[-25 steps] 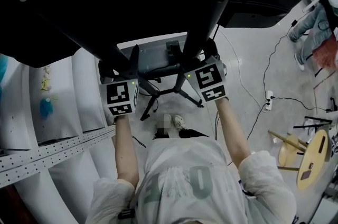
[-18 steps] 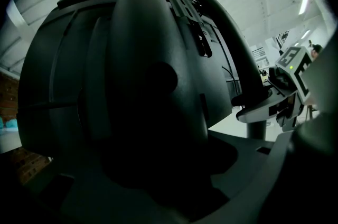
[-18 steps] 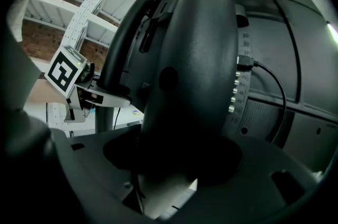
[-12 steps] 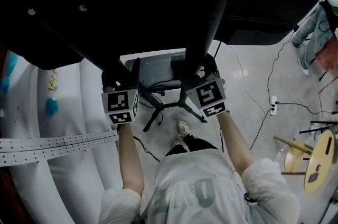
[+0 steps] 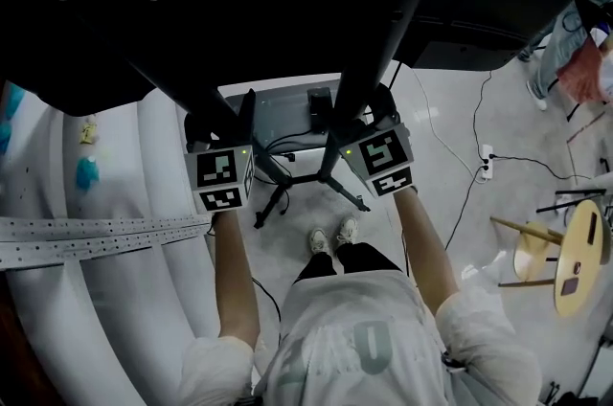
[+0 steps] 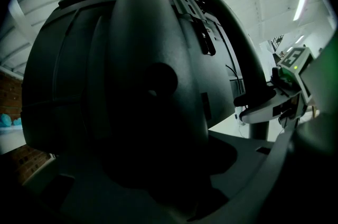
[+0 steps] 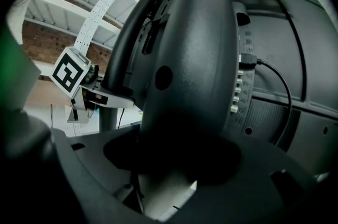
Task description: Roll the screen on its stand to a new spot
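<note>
Since a second ago both shoes (image 5: 330,236) have come into sight side by side just behind the stand (image 5: 299,176), where only one showed before. The white perforated rail (image 5: 96,236) at the left has swung from slanted to nearly level. The screen (image 5: 239,2) fills the top of the head view as a big dark slab, its long axis lying side to side across the person and its back turned toward them. The stand's spread legs rest on the pale floor (image 5: 441,126) below it, straight ahead of the shoes, with a grey shelf (image 5: 278,112) above the legs. Two dark struts run up the screen's back, upright and roughly parallel. The left tool (image 5: 218,122) is closed around the left strut (image 6: 153,85) at a middling width, though its view is so dark that the pads only seem to press on it. The right tool (image 5: 369,107) clasps the right strut (image 7: 190,59), which stands between its jaws. A cable (image 7: 274,80) is plugged into the screen's back just to the right of that strut. A wooden stool (image 5: 575,256) stands well apart at the right.
</note>
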The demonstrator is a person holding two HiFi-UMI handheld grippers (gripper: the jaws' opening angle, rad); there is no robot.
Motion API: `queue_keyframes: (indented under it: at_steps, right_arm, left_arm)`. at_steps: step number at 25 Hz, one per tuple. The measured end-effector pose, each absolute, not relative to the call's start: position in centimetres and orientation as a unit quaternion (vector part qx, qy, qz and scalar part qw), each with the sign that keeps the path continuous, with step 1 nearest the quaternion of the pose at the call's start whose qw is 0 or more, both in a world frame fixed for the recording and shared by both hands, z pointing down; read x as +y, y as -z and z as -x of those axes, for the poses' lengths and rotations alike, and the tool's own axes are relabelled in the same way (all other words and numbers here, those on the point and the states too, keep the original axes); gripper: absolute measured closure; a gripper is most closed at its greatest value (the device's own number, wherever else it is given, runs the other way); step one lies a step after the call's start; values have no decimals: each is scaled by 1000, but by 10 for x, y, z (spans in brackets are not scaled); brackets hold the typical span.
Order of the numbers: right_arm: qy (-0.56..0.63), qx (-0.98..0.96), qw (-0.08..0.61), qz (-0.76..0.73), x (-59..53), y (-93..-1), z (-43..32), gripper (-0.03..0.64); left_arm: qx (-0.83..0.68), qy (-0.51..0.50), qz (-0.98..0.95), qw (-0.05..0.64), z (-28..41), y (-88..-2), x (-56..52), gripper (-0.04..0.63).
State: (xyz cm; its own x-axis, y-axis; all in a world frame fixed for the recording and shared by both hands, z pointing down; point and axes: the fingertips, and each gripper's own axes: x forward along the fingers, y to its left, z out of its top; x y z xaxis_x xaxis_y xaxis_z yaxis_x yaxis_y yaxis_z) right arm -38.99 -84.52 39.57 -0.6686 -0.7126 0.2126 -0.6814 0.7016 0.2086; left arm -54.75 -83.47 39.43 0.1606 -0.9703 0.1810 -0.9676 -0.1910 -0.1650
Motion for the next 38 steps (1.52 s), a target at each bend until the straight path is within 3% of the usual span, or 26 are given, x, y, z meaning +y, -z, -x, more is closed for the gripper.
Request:
queue_keyframes:
  at_steps: [29,38]
  right_arm:
    - [53,-942,136,-303,-629,-369,232,342]
    - [47,-935,140,-323,-590,-371,211,342]
  left_arm:
    - [695,79,715,-10,387,-357,-592,360]
    - [681,76,728,-10,367,-357,-553,360]
